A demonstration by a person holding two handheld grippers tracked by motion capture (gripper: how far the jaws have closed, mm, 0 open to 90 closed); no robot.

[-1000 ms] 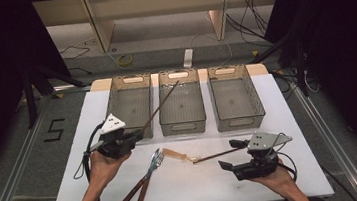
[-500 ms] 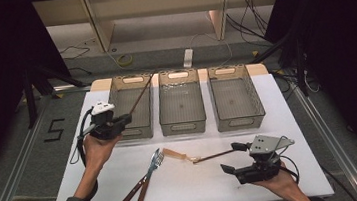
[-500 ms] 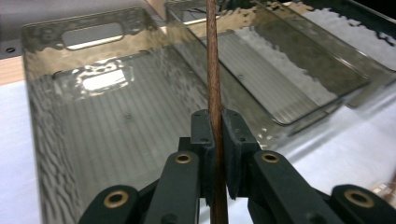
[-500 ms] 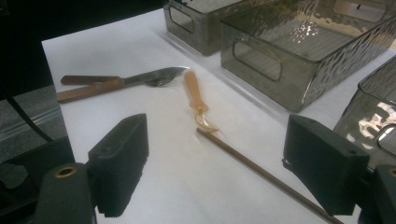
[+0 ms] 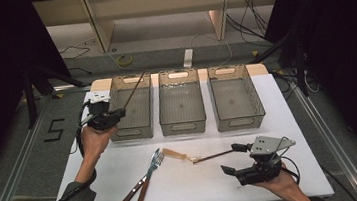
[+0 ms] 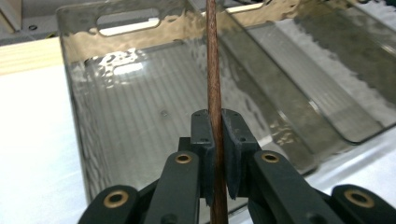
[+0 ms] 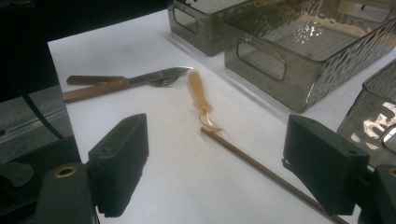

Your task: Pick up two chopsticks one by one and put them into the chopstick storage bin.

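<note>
My left gripper [image 5: 113, 116] [image 6: 217, 128] is shut on a thin brown chopstick [image 5: 134, 89] [image 6: 213, 70]. The stick slants up and away over the left grey bin [image 5: 114, 98] [image 6: 74, 93]. My right gripper [image 5: 234, 159] [image 7: 219, 158] rests near the table's front right, jaws wide open with nothing between the pads. A second brown chopstick [image 5: 213, 155] [image 7: 266, 170] lies on the white table just in front of it, running between the open jaws in the right gripper view.
A pale amber spoon [image 5: 177, 155] [image 7: 201, 98] touches the lying chopstick's far end. A fork and a knife [image 5: 144, 179] [image 7: 135, 81] with brown handles lie front centre. The middle bin [image 5: 183, 127] and right bin [image 5: 238, 122] stand beside the left one.
My left gripper carried its chopstick away from the table's front left toward the left bin; the stick's tip swung from the middle bin to the left one. The right gripper stayed put.
</note>
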